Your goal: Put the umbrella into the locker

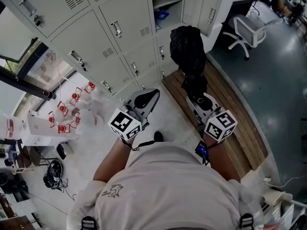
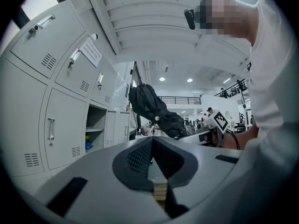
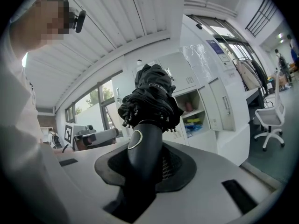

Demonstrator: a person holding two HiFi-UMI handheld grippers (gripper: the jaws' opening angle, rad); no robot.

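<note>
A folded black umbrella (image 1: pixel 188 51) stands up from my right gripper (image 1: pixel 200 101), which is shut on its dark handle (image 3: pixel 142 153). Its bundled canopy (image 3: pixel 152 94) rises in front of the white lockers. In the left gripper view the umbrella (image 2: pixel 154 108) shows to the right of the locker bank. One locker compartment (image 1: pixel 165 4) stands open, with shelves and blue items inside and its door (image 1: pixel 211 11) swung out. It also shows in both gripper views as the open locker (image 2: pixel 96 129) (image 3: pixel 194 111). My left gripper (image 1: pixel 146 98) is beside the right one, shut with nothing in it (image 2: pixel 152 146).
Closed locker doors (image 1: pixel 115 30) fill the wall to the left of the open one. A white office chair (image 1: pixel 247 30) stands at the right, beyond a wooden platform (image 1: pixel 242 123). Red-and-white items and bags (image 1: pixel 72 109) lie on the floor at the left.
</note>
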